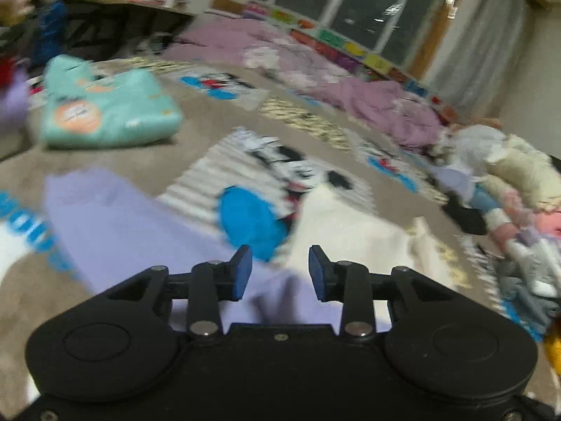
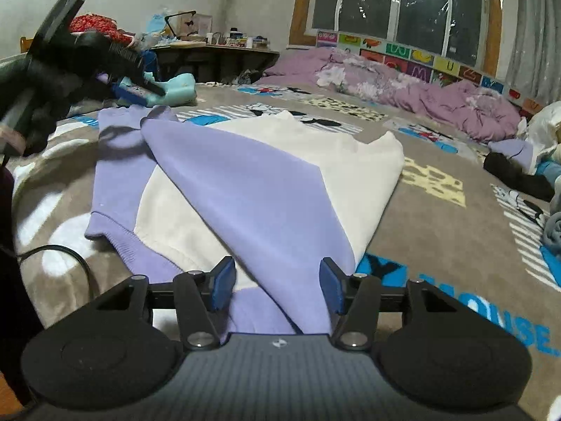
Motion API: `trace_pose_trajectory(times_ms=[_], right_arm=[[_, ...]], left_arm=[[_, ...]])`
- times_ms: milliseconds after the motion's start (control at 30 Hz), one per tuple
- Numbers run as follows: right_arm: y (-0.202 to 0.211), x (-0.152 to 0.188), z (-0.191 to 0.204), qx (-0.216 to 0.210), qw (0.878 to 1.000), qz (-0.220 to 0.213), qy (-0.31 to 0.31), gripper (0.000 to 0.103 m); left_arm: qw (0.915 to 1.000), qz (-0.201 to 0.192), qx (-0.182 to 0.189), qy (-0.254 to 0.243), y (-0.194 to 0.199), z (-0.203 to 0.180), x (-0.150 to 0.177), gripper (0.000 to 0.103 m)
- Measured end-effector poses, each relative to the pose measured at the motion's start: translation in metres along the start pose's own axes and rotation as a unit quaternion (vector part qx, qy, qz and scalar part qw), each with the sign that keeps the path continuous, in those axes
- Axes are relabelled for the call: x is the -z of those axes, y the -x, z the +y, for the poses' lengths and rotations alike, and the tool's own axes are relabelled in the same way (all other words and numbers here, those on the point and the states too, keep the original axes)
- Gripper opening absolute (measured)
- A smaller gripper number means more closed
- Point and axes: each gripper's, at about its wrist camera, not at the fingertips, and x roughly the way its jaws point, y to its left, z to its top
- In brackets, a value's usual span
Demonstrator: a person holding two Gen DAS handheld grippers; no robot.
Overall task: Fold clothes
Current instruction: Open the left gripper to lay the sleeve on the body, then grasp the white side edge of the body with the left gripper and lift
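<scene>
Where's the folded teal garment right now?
The folded teal garment lies upper left in the left wrist view, on the cartoon-print blanket, beyond the lilac-and-cream sweatshirt.

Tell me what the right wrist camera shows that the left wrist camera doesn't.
Only the right wrist view shows the other handheld gripper raised at upper left, a black cable on the blanket, and the sweatshirt's ribbed hem.

Only the left wrist view shows the front of the folded teal garment, with its orange print.

Both show the purple and cream sweatshirt lying on the cartoon blanket, the rumpled pink bedding under the window, and open jaws holding nothing.
</scene>
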Motion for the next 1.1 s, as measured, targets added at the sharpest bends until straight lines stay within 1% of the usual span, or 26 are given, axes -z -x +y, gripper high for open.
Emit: trace_pose_trajectory(times_ms=[33, 67, 133, 200, 267, 300, 367, 467, 567, 667, 733, 767, 800, 867, 967, 1033, 1100], right_arm=[[0.001, 0.000, -0.001, -0.004, 1.000, -0.001, -0.005, 0.054], [0.002, 0.000, -0.002, -0.007, 1.000, -0.003, -0.009, 0.054], [0.004, -0.002, -0.003, -0.015, 1.000, -0.020, -0.015, 0.053], [0.005, -0.002, -0.004, -0.018, 0.999, -0.040, -0.020, 0.053], [0.006, -0.002, -0.006, -0.020, 0.998, -0.056, -0.026, 0.053], [0.005, -0.002, -0.007, -0.022, 0.998, -0.057, -0.030, 0.054], [0.002, -0.001, -0.010, -0.024, 0.997, -0.054, -0.041, 0.054], [-0.002, -0.002, -0.015, -0.032, 0.997, -0.045, -0.053, 0.055], [-0.007, -0.001, -0.016, -0.041, 0.997, -0.026, -0.058, 0.055], [-0.009, 0.000, -0.016, -0.047, 0.997, -0.023, -0.064, 0.056], [-0.008, 0.002, -0.016, -0.050, 0.996, -0.024, -0.069, 0.056], [-0.008, 0.002, -0.017, -0.052, 0.996, -0.024, -0.072, 0.056], [-0.009, 0.002, -0.018, -0.053, 0.996, -0.024, -0.074, 0.056], [-0.009, 0.002, -0.019, -0.056, 0.995, -0.024, -0.077, 0.056], [-0.008, 0.001, -0.020, -0.059, 0.995, -0.023, -0.080, 0.056], [-0.008, 0.002, -0.021, -0.063, 0.994, -0.021, -0.082, 0.056], [-0.008, 0.001, -0.021, -0.066, 0.994, -0.020, -0.081, 0.057]], left_arm=[[0.9997, 0.006, 0.012, -0.019, -0.006, -0.014, -0.005, 0.039], [0.9989, 0.014, 0.023, -0.039, -0.015, -0.030, -0.009, 0.040], [0.9959, 0.033, 0.044, -0.072, -0.037, -0.063, -0.015, 0.040], [0.9925, 0.057, 0.059, -0.090, -0.064, -0.093, -0.021, 0.040], [0.9888, 0.081, 0.074, -0.101, -0.096, -0.120, -0.027, 0.040], [0.9867, 0.093, 0.082, -0.105, -0.113, -0.133, -0.029, 0.040], [0.9826, 0.121, 0.098, -0.101, -0.146, -0.151, -0.031, 0.040], [0.9790, 0.152, 0.100, -0.092, -0.189, -0.170, -0.029, 0.040], [0.9763, 0.178, 0.094, -0.081, -0.222, -0.179, -0.026, 0.040], [0.9750, 0.191, 0.091, -0.068, -0.243, -0.182, -0.023, 0.040], [0.9743, 0.197, 0.093, -0.057, -0.252, -0.183, -0.020, 0.038], [0.9742, 0.198, 0.094, -0.053, -0.254, -0.183, -0.019, 0.031], [0.9749, 0.195, 0.093, -0.051, -0.253, -0.183, -0.018, 0.021], [0.9766, 0.189, 0.091, -0.047, -0.252, -0.183, -0.016, 0.010], [0.9801, 0.176, 0.082, -0.040, -0.249, -0.178, -0.017, 0.010], [0.9805, 0.178, 0.073, -0.042, -0.253, -0.177, -0.015, 0.010], [0.9788, 0.181, 0.060, -0.073, -0.258, -0.183, -0.010, 0.019]])
